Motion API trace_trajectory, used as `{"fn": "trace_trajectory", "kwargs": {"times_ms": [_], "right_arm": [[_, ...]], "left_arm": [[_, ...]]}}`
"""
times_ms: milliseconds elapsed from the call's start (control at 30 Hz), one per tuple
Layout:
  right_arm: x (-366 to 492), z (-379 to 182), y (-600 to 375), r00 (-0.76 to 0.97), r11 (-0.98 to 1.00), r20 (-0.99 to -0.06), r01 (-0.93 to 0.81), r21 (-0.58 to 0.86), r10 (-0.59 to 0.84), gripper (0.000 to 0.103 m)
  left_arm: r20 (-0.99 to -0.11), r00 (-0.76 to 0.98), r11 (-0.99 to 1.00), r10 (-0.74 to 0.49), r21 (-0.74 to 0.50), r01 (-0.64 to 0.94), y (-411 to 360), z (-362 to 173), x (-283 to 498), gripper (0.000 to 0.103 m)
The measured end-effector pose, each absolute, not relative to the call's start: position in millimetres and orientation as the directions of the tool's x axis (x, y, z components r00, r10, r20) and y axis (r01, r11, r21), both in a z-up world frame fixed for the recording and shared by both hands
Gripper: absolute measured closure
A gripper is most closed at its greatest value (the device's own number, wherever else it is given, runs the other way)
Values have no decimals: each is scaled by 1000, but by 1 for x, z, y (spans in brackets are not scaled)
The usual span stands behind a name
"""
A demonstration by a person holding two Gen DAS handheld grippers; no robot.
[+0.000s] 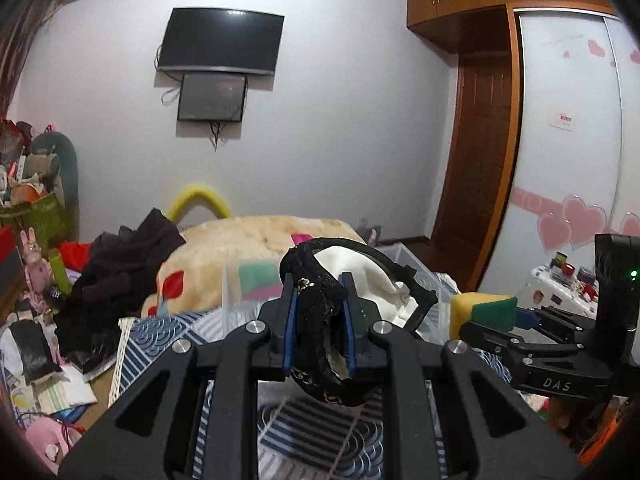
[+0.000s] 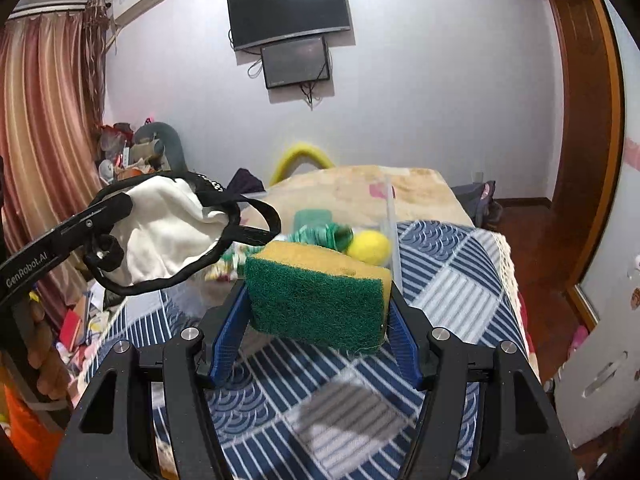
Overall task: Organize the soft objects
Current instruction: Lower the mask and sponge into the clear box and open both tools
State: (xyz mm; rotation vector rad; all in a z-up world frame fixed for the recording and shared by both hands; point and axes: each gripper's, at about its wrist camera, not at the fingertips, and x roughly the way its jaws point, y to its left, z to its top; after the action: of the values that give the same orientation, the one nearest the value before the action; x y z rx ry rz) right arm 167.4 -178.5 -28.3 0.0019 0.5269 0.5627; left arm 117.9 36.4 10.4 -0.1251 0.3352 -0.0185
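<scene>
Both views were evenly lit by soft, diffuse indoor light; no lamp was visible. The wall-mounted television (image 2: 289, 10) carried a faint pale reflection along its upper screen. A soft grey shadow lay on the blue patterned bedspread (image 2: 452, 280) beneath the right gripper (image 2: 318, 300). Fisheye distortion bowed the wardrobe door (image 1: 568, 128) and curtain (image 2: 44, 120), and dark vignetting closed off the corners. The yellow ball (image 2: 370, 246) and adjacent green items appeared smeared. Overall sharpness was moderate, with visible compression softness.

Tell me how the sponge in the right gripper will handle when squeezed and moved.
The sponge is probably light and springy: the right gripper holds it level by its sides. Its green scouring face looks rough, so slipping seems unlikely.
</scene>
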Motion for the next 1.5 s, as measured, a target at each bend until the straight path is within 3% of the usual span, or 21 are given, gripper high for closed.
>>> {"fn": "trace_trajectory", "kwargs": {"times_ms": [200, 467, 700, 800, 867, 1167, 1500], "right_arm": [[185, -26, -164, 725, 854, -470, -501, 142, 503, 42], [212, -45, -146, 683, 855, -537, -495, 157, 495, 42], [210, -49, -134, 693, 863, -555, -495, 97, 460, 41], [208, -50, -131, 702, 868, -560, -491, 67, 440, 38], [207, -49, -130, 703, 872, -568, -487, 56, 429, 34], [199, -37, -141, 698, 854, -539, -515, 79, 470, 29], [167, -8, -164, 736, 832, -423, -548, 86, 528, 24]], "left_arm": [[-337, 941, 990, 5, -131, -52, 42, -1, 142, 84], [-406, 913, 989, 45, -112, -99, 48, -30, 176, 84], [-455, 890, 990, 44, -97, -98, 50, -46, 188, 81], [-465, 883, 993, 61, -63, -102, 47, -50, 189, 68], [-466, 882, 993, 68, -49, -103, 45, -49, 186, 52], [-428, 903, 997, 38, -44, -63, 33, -34, 158, 41], [-357, 934, 998, -6, -63, -18, 28, -4, 117, 31]]}}
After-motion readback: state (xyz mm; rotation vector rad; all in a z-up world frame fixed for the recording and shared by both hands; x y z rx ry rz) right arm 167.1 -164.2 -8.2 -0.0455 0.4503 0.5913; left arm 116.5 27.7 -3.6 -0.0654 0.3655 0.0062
